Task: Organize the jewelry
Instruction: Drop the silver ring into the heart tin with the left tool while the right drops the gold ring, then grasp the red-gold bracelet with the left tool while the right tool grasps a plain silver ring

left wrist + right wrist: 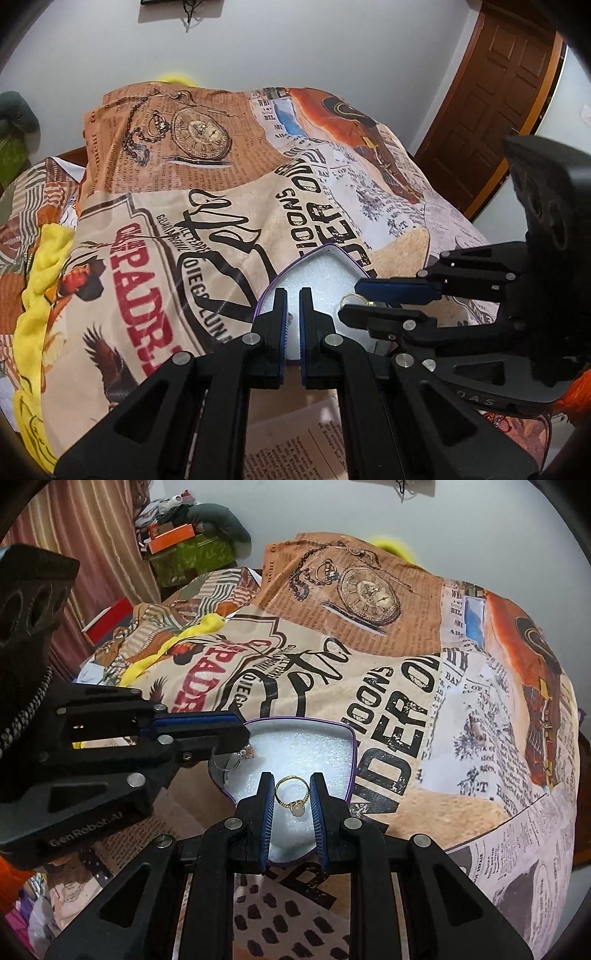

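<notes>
An open purple-rimmed jewelry box (pixel 352 744) with white foam lining (pixel 299 753) sits on a printed bedspread; it also shows in the left wrist view (pixel 325 271). A gold ring (pixel 291 794) with a pale stone lies on the foam between the fingers of my right gripper (pixel 292 794), whose jaws stand a little apart around it. In the left wrist view the ring (pixel 352 298) shows between the right gripper's fingers (pixel 391 288). My left gripper (pixel 293 306) is over the box's left part, jaws narrowly apart, at a silver ring (pixel 231 762) with a sparkly top.
The bedspread (pixel 406 686) with newspaper and pocket-watch prints covers the bed. A yellow cloth (pixel 44 266) lies at the left. A wooden door (pixel 495 96) stands at the right. Boxes and clutter (pixel 177 542) sit by a curtain.
</notes>
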`<state>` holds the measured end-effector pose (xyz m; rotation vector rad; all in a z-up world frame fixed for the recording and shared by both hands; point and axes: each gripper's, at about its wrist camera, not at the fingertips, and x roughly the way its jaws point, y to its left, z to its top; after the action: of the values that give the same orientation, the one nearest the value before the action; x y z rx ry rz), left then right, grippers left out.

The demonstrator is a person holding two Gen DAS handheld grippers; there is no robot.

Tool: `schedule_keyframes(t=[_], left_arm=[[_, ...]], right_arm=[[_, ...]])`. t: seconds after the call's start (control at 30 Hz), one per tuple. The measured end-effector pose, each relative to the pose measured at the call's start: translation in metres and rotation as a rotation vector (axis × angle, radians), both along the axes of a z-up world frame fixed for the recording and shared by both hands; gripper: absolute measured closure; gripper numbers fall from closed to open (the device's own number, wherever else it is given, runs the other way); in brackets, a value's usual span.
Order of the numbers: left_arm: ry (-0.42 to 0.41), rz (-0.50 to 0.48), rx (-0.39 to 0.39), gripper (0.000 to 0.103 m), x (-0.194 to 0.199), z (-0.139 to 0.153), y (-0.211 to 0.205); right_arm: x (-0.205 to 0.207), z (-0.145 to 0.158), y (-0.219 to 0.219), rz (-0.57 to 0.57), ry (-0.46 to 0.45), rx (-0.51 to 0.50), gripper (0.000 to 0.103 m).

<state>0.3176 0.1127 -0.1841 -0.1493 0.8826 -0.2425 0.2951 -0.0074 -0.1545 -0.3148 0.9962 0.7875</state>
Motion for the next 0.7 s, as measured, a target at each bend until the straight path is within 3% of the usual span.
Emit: schedule_keyframes(t=[0.07,0.23,0.47,0.7], left_arm=[[-0.006,0.012,0.004,0.101,-0.002,0.004,0.002],[-0.032,0.027,0.044,0.096,-0.012,0.015,0.003],[-0.069,0.029,0.11,0.079,-0.031,0.031,-0.001],[-0.133,0.044,0.142,0.061,-0.06,0.056,-0.011]], right_arm=[[0.001,-0.002,0.002,0.0,0.019,-0.009,0.085],[-0.001,-0.003,0.003,-0.007,0.009,-0.033,0.066],[-0.005,0.019,-0.013,-0.047,-0.011,0.02,0.066],[-0.02,0.062,-0.047,-0.115,-0.091,0.083,0.066]])
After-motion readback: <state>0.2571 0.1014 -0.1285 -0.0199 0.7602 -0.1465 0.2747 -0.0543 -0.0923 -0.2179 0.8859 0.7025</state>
